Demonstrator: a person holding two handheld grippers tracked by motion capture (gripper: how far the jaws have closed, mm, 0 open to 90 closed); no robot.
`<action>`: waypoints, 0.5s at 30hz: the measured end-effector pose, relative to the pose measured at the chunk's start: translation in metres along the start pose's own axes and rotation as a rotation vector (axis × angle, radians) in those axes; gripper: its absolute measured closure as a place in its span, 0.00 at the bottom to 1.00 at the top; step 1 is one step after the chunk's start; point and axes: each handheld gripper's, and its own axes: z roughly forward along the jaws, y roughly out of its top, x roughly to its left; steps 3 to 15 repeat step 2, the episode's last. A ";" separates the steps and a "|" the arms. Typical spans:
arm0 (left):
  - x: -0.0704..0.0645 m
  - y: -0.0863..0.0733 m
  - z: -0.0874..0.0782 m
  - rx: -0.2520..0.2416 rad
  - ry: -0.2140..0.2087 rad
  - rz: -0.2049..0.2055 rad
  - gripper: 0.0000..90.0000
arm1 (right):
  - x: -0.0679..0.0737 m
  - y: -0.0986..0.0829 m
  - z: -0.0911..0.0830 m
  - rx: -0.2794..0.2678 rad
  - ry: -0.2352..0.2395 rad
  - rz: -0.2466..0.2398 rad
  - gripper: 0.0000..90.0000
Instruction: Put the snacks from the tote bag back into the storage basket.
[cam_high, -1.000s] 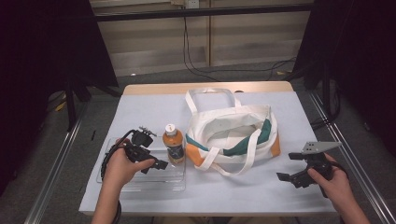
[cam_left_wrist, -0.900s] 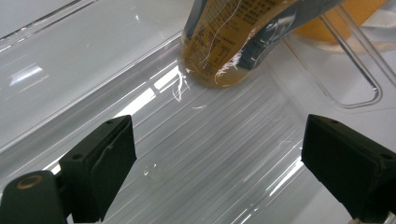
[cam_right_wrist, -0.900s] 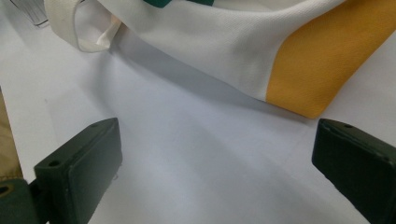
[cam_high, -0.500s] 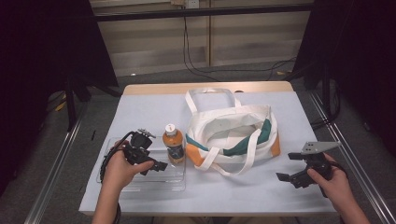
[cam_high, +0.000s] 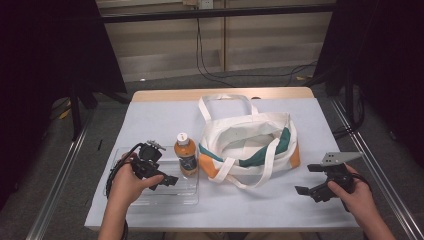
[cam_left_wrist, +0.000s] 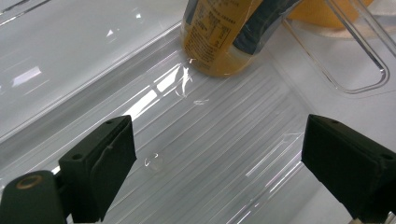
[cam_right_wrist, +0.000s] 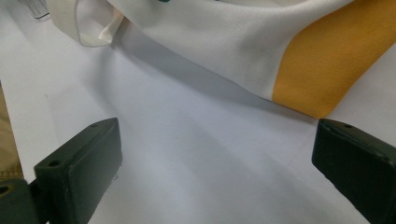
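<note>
A bottle of orange drink (cam_high: 185, 154) with a white cap stands upright in a clear plastic tray (cam_high: 150, 195) at the table's front left. Its lower part (cam_left_wrist: 219, 37) appears close ahead in the left gripper view. My left gripper (cam_high: 167, 180) hovers open over the tray, just left of the bottle, jaws wide apart with nothing between them (cam_left_wrist: 215, 158). A white tote bag (cam_high: 250, 145) with green and orange panels lies open at the centre. My right gripper (cam_high: 306, 180) is open near the front right, pointing at the bag's orange corner (cam_right_wrist: 327, 60).
The bag's handles (cam_high: 225, 102) spread toward the far edge and a strap (cam_high: 260, 167) loops toward the front. The table (cam_high: 160, 115) is covered in pale sheeting; metal rails (cam_high: 60, 175) run along both sides. Cables (cam_high: 210, 65) lie on the floor beyond.
My left gripper has shifted slightly lower and closer over the tray. The right gripper, bag and bottle have stayed put.
</note>
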 end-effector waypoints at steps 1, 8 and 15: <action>0.000 0.000 0.000 0.003 0.000 0.000 0.11 | 0.000 0.000 0.000 0.001 0.000 -0.002 0.02; 0.000 0.000 0.000 0.003 0.000 0.000 0.11 | 0.000 0.000 0.000 0.003 0.001 -0.003 0.02; 0.000 0.000 0.000 0.003 0.000 0.000 0.11 | 0.000 0.000 0.000 0.003 0.001 -0.003 0.02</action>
